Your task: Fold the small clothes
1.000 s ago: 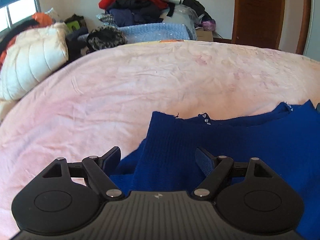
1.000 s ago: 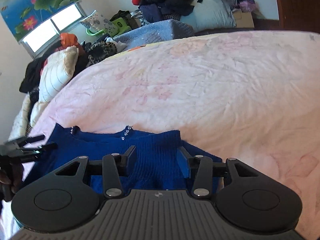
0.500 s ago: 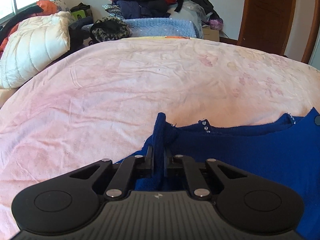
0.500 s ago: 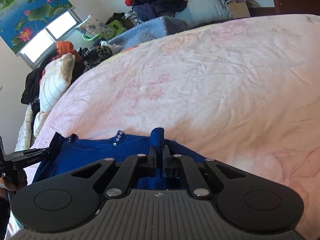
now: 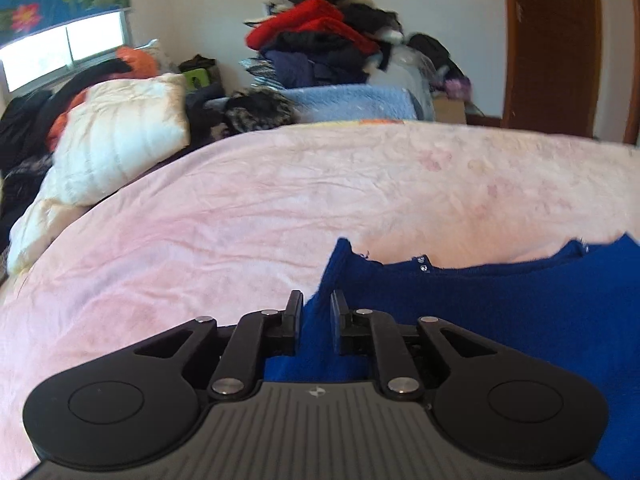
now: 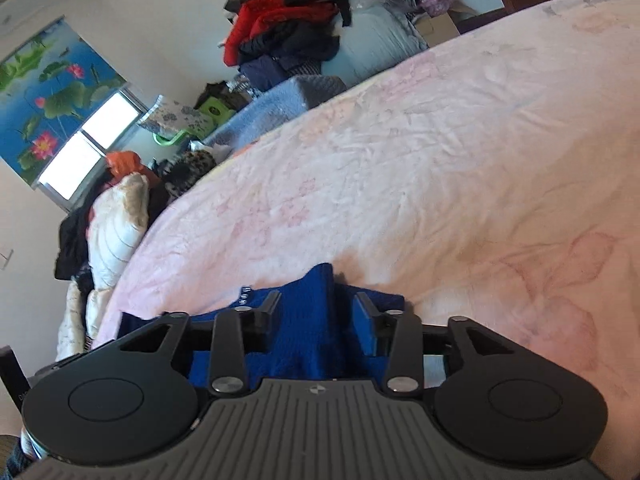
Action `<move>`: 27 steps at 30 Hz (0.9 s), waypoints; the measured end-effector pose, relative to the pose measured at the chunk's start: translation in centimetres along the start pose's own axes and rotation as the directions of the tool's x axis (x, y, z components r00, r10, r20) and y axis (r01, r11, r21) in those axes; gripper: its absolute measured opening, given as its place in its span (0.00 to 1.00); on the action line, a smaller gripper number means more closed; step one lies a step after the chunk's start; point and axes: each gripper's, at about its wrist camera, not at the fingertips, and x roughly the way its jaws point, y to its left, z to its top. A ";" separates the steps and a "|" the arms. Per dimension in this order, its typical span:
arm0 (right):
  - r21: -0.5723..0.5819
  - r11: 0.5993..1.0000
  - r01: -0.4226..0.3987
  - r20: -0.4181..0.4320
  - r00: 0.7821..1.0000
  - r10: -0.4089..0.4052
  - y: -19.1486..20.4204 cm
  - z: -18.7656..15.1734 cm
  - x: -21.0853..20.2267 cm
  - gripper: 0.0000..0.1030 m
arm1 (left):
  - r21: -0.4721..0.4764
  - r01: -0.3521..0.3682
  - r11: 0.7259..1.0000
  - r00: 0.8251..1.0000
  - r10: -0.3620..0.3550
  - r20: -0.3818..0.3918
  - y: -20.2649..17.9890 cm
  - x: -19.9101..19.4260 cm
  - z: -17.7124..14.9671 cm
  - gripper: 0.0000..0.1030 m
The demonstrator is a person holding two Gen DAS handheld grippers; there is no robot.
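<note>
A: Biggest first?

B: Wide, soft pink blanket (image 5: 280, 208) with faint flowers, spread flat and a bit crinkly. Fills most of both views.

A: Next biggest?

B: Tall messy heap of red and dark clothes (image 5: 320, 40), way at the back by the white wall. To the side of that, a blue window blind with pink flowers (image 6: 48, 92). Lower down, a puffy white quilted pillow (image 5: 120, 132), just off the far left side of the blanket.

A: And the thing to fold?

B: Bright blue knitted sweater (image 5: 480, 312), lying on the near part of the blanket, right under both tools. Tiny shiny beads along its far edge. Pulled up into 1 small ridge at each end.

A: Tools now?

B: Black left gripper (image 5: 316, 312) low over the left end of the sweater. Its 2 fingers (image 5: 294, 312) close together, with a fold of blue knit filling the gap, so pinching the cloth.

A: Other one?

B: Black right gripper (image 6: 318, 312) at the right end of the sweater (image 6: 312, 320). Spread wide and let go. Ridge of blue knit standing up in the middle of the gap, touching neither finger (image 6: 360, 320).
</note>
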 end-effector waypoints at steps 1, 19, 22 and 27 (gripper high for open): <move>0.016 0.999 -0.038 -0.002 0.999 0.038 -0.1 -0.9 -1.7 0.52 | -0.066 0.021 0.998 0.999 -0.019 0.028 1.4 -2.0 -0.9 0.31; 0.235 0.968 -0.088 -0.177 0.975 0.131 -1.7 -13.3 -9.0 0.62 | -0.682 0.183 0.708 0.973 -0.227 0.026 8.0 -11.9 -16.7 0.81; 0.258 0.961 -0.103 -0.188 0.970 0.155 -1.1 -13.5 -8.4 0.62 | -0.742 0.262 0.617 0.944 -0.325 0.063 8.0 -10.7 -16.4 0.81; 0.328 0.939 -0.107 -0.181 0.968 0.174 -0.8 -13.8 -8.4 0.63 | -0.749 0.238 0.619 0.951 -0.306 0.049 6.9 -9.4 -15.3 0.80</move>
